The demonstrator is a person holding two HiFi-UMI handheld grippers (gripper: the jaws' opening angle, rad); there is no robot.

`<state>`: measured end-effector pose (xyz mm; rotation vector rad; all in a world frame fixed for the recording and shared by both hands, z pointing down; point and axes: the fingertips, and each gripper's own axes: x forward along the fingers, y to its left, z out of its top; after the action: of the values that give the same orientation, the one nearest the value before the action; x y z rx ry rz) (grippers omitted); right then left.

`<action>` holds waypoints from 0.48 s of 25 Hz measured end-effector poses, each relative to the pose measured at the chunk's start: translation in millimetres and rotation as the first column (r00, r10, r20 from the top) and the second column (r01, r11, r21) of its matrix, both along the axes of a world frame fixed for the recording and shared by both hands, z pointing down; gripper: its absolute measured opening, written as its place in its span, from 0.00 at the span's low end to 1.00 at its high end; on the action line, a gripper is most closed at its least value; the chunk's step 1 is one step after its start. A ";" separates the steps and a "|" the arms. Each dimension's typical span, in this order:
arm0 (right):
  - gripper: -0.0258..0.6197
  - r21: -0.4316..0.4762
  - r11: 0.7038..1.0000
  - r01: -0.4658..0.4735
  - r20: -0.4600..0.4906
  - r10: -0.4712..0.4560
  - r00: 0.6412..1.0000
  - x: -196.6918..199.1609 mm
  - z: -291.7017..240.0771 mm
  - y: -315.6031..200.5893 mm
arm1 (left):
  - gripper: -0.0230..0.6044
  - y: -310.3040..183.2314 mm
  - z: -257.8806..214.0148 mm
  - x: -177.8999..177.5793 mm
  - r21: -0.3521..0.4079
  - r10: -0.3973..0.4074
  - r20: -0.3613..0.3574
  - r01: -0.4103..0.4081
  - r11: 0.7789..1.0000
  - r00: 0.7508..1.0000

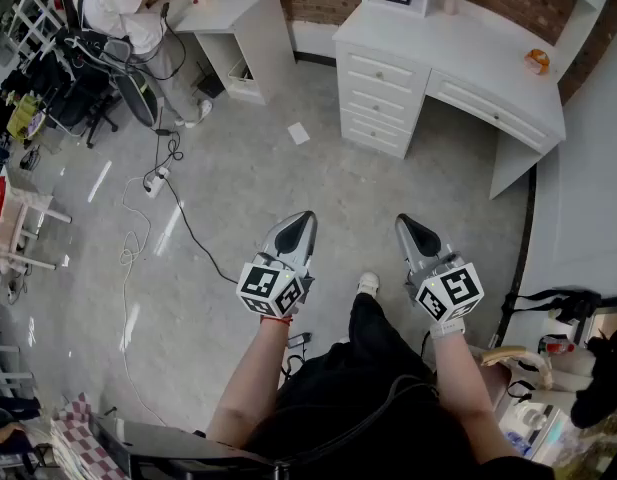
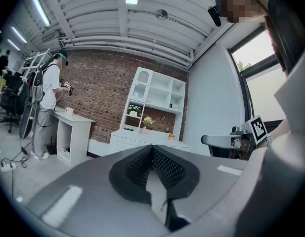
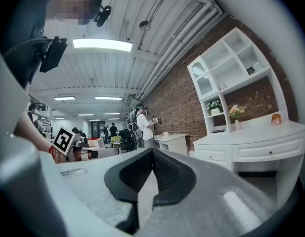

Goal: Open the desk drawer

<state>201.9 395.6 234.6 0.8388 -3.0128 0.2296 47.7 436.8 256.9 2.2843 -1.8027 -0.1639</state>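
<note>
Grey floor (image 1: 238, 168) lies open in the head view between the desk (image 1: 458, 48) and the left gripper (image 1: 300, 220) and right gripper (image 1: 406, 223). The shut desk drawer (image 1: 491, 114) runs lengthwise along the desk's front, facing the person.

Left gripper view: jaws pressed together on nothing, desk far ahead.

Right gripper view: jaws clenched, empty, desk off to the right.

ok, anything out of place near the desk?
A loose sheet of paper lies on the floor left of the desk, and a black cable trails across the floor. The desk drawers all look shut.
</note>
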 end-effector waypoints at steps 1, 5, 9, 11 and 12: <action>0.04 0.006 1.000 -0.008 -0.001 0.008 1.000 0.8 -0.3 -11.4 | 0.04 -10.6 -0.8 -1.2 0.001 -0.002 -0.002 0.002 1.000 1.000; 0.04 0.012 0.999 -0.045 -0.007 0.046 0.999 5.6 1.0 -51.1 | 0.04 -45.6 -1.2 -2.1 0.002 0.006 -0.005 -0.006 1.000 1.000; 0.04 0.003 0.998 -0.067 -0.011 0.067 0.998 5.3 1.1 -83.8 | 0.04 -78.5 3.0 -8.9 -0.015 0.005 -0.010 -0.005 1.000 1.000; 0.04 -0.014 0.997 -0.080 -0.016 0.079 0.997 9.1 6.1 -99.8 | 0.04 -94.0 6.2 -10.6 -0.027 -0.002 -0.017 0.001 1.000 1.000; 0.04 -0.024 0.996 -0.089 -0.019 0.088 0.996 11.8 8.6 -108.3 | 0.04 -101.8 7.4 -10.4 -0.033 -0.001 -0.018 0.000 0.999 1.000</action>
<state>213.7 287.3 243.2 0.9677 -2.9533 0.2574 37.4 335.0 264.3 2.2531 -1.7839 -0.1534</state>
